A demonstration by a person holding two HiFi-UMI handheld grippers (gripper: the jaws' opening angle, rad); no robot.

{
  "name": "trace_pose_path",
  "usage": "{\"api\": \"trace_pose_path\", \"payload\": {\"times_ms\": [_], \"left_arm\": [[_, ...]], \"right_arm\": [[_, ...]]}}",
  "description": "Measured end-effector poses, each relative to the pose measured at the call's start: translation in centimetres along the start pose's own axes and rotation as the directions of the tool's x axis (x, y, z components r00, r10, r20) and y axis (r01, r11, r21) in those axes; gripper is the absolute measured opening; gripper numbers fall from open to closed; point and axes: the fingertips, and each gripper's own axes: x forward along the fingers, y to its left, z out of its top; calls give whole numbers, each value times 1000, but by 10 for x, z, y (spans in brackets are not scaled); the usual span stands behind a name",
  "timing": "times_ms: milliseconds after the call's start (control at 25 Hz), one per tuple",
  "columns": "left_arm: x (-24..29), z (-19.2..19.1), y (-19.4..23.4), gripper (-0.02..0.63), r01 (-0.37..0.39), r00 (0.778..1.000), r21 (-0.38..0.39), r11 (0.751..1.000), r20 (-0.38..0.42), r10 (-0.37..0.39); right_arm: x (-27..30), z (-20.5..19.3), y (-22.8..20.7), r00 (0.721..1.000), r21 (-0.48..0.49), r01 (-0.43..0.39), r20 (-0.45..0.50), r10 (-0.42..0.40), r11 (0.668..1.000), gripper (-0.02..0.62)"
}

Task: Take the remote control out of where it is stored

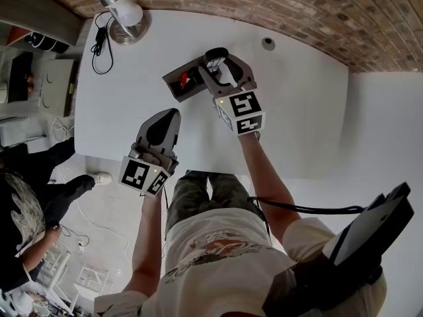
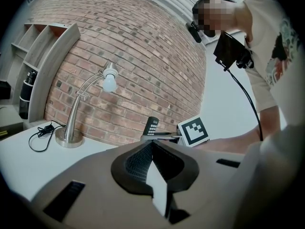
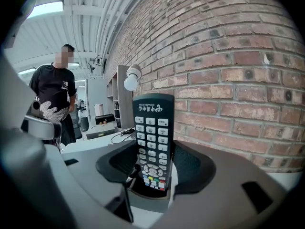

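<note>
A black remote control (image 1: 215, 54) with white keys stands on end between the jaws of my right gripper (image 1: 213, 62), which is shut on it. In the right gripper view the remote (image 3: 152, 142) is upright and its lower end sits in the mouth of a grey storage box (image 3: 145, 202). That box (image 1: 178, 79) lies open on the white table (image 1: 297, 111), with something red inside. My left gripper (image 1: 168, 119) hovers nearer me, left of the box, shut and empty (image 2: 152, 166). From the left gripper view the remote (image 2: 151, 126) pokes up above the box.
A silver desk lamp (image 1: 122, 12) and a black cable (image 1: 99, 41) stand at the table's far left corner. A small round object (image 1: 268, 43) lies near the brick wall. A person in black (image 1: 26, 203) stands left of the table, beside shelves.
</note>
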Motion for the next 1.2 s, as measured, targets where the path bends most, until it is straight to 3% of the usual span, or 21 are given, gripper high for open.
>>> {"api": "trace_pose_path", "payload": {"times_ms": [1200], "left_arm": [[-2, 37, -21, 3, 20, 999, 33, 999, 46, -21]], "right_arm": [[-39, 47, 2, 999, -11, 9, 45, -8, 1000, 235]]}}
